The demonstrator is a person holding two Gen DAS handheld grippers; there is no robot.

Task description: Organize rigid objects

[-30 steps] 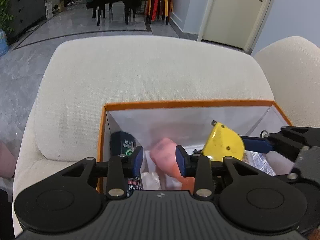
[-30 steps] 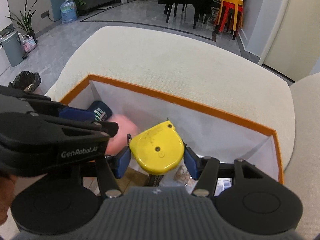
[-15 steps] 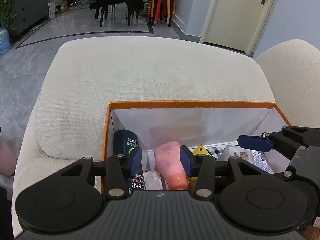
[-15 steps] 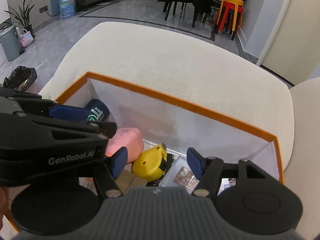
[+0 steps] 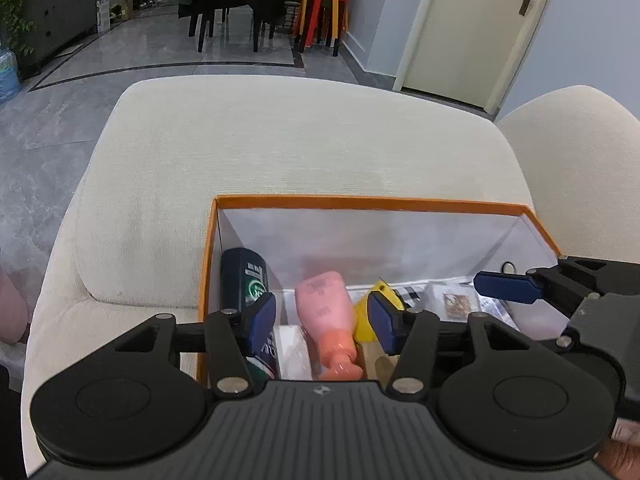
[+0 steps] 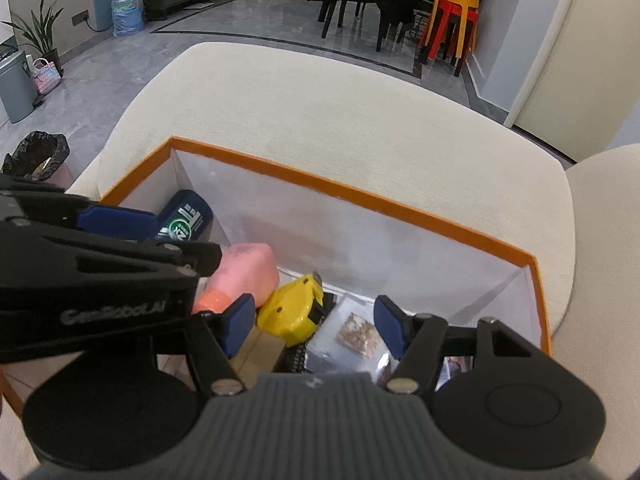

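1. The orange-rimmed box (image 5: 368,201) sits on a cream sofa cushion (image 5: 280,140), low in both frames, and it is where the rigid things are gathered: the task's objects lie inside it, not on the cushion.
2. In the left wrist view the pink bottle (image 5: 326,312) lies cap-down toward the bottom of the frame, between a dark bottle (image 5: 244,278) leaning in the box's left corner and a yellow tape measure (image 5: 380,304) to its right. They look dropped rather than arranged, so I judge the sorting to be only partly done.
3. The left hand-held gripper (image 5: 322,318) hangs over the pink bottle with its jaws opening; the bottle shows between the pads but they do not press it, which reads as a release.
4. The right hand-held gripper (image 6: 316,326) stands spread above the tape measure (image 6: 294,310), pinching nothing.
5. The right wrist view shows the tape measure's whole yellow body and black clip, plus clear packets (image 6: 358,334) beside it at lower centre. The left view shows only a sliver of yellow behind its own pad, but gives the pink bottle's full length and orange cap.
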